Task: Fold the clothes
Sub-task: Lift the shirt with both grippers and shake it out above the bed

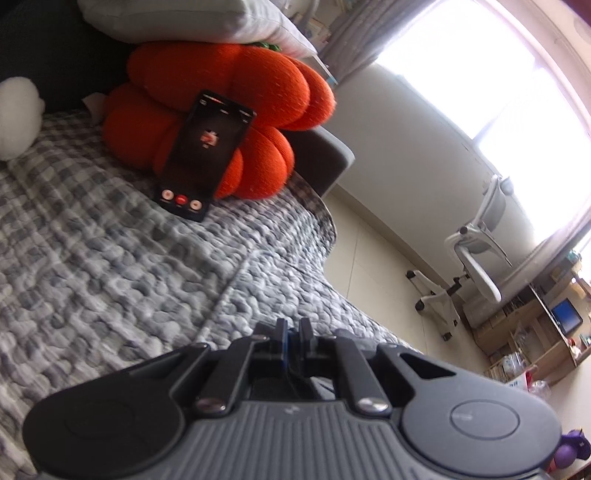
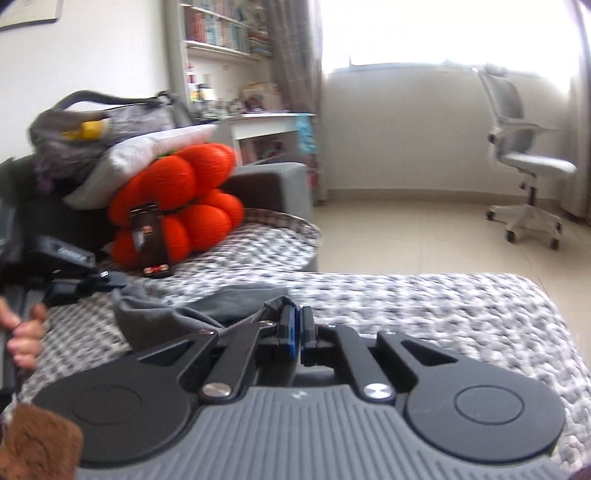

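A grey garment (image 2: 166, 314) lies rumpled on the grey-and-white knitted blanket (image 2: 424, 306), stretched between my two grippers. In the right wrist view, my right gripper (image 2: 298, 323) has its blue-padded fingers pressed together, with a fold of the garment running up to them. My left gripper (image 2: 105, 276) shows at the left of the same view, its tip at the garment's far corner, and a person's hand (image 2: 24, 332) holds it. In the left wrist view, my left gripper (image 1: 293, 330) is shut, and only a sliver of the grey garment (image 1: 354, 339) shows beside its fingers.
An orange pumpkin cushion (image 1: 229, 110) sits at the head of the bed with a phone (image 1: 207, 155) leaning on it and a white pillow (image 1: 192, 18) on top. The blanket's edge (image 1: 328, 236) drops to a tiled floor. A white office chair (image 2: 528, 166) stands by the window.
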Available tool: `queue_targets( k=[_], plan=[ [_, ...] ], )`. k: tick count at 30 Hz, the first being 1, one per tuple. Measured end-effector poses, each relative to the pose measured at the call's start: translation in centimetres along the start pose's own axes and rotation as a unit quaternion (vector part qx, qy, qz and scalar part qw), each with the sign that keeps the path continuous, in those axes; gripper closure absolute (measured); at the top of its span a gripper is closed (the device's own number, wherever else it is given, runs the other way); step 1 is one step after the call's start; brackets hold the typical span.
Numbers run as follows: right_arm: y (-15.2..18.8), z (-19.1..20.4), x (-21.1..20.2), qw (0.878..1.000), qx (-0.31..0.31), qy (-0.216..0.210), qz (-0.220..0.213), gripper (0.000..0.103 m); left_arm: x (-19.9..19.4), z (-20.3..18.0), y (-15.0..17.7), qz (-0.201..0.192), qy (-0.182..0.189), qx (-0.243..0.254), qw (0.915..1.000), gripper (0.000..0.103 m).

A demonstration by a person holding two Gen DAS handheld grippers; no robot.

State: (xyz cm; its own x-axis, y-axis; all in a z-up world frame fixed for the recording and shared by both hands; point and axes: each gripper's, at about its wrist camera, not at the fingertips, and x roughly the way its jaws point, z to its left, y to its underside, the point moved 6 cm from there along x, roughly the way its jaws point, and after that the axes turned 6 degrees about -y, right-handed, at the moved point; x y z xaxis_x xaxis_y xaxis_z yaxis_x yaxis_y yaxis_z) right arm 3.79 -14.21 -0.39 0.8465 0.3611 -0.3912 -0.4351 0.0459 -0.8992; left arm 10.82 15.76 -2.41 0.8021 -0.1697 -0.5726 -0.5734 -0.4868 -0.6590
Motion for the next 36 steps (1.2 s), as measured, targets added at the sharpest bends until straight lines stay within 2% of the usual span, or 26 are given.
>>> queue_targets(
  k=[6, 10, 15, 17, 19, 21, 22, 23, 24, 25, 30, 36],
  plan=[
    [0.4, -5.1, 1.4, 0.997, 0.052, 0.057, 0.019, 0.101, 1.6, -1.9, 1.2, 0.019, 0.01, 0.023, 0.9995, 0.098],
    [2.0, -6.5, 3.0, 0.993, 0.063, 0.078, 0.057, 0.101, 2.9, -2.0, 2.0, 0.04, 0.004, 0.031, 0.9987, 0.098],
    [3.3, -6.9, 4.3, 0.991, 0.056, 0.09, 0.087, 0.101, 2.9, -1.7, 2.1, 0.05, 0.02, 0.036, 0.9979, 0.097],
    [3.0, -6.5, 3.7, 0.992, 0.041, 0.082, 0.081, 0.098, 2.5, -1.4, 1.9, 0.052, 0.029, 0.036, 0.9976, 0.092],
    [2.8, -5.9, 3.0, 0.995, 0.022, 0.071, 0.071, 0.089, 2.2, -1.0, 1.7, 0.054, 0.036, 0.036, 0.9972, 0.083],
    [2.5, -5.3, 2.2, 0.996, 0.004, 0.059, 0.061, 0.088, 1.7, -0.4, 1.3, 0.051, 0.034, 0.037, 0.9974, 0.071],
    [2.4, -5.0, 1.8, 0.997, -0.005, 0.053, 0.056, 0.082, 1.4, 0.0, 1.1, 0.046, 0.031, 0.037, 0.9978, 0.068],
    [2.3, -4.7, 1.4, 0.997, -0.014, 0.047, 0.051, 0.066, 1.1, 0.5, 0.9, 0.041, 0.029, 0.036, 0.9981, 0.065],
    [2.1, -4.4, 1.0, 0.998, -0.023, 0.042, 0.046, 0.059, 1.0, 1.0, 0.7, 0.038, 0.028, 0.033, 0.9983, 0.063],
    [2.0, -4.1, 0.6, 0.998, -0.032, 0.036, 0.041, 0.055, 0.8, 1.3, 0.6, 0.038, 0.028, 0.031, 0.9984, 0.061],
    [1.4, -2.5, -1.3, 0.997, -0.078, 0.006, 0.016, 0.055, 0.8, 2.5, 0.6, 0.041, 0.015, 0.046, 0.998, 0.048],
    [2.7, 0.5, -0.7, 0.987, -0.154, -0.028, 0.036, 0.055, 2.0, 1.9, 2.1, 0.054, 0.009, 0.085, 0.9949, 0.043]
  ],
)
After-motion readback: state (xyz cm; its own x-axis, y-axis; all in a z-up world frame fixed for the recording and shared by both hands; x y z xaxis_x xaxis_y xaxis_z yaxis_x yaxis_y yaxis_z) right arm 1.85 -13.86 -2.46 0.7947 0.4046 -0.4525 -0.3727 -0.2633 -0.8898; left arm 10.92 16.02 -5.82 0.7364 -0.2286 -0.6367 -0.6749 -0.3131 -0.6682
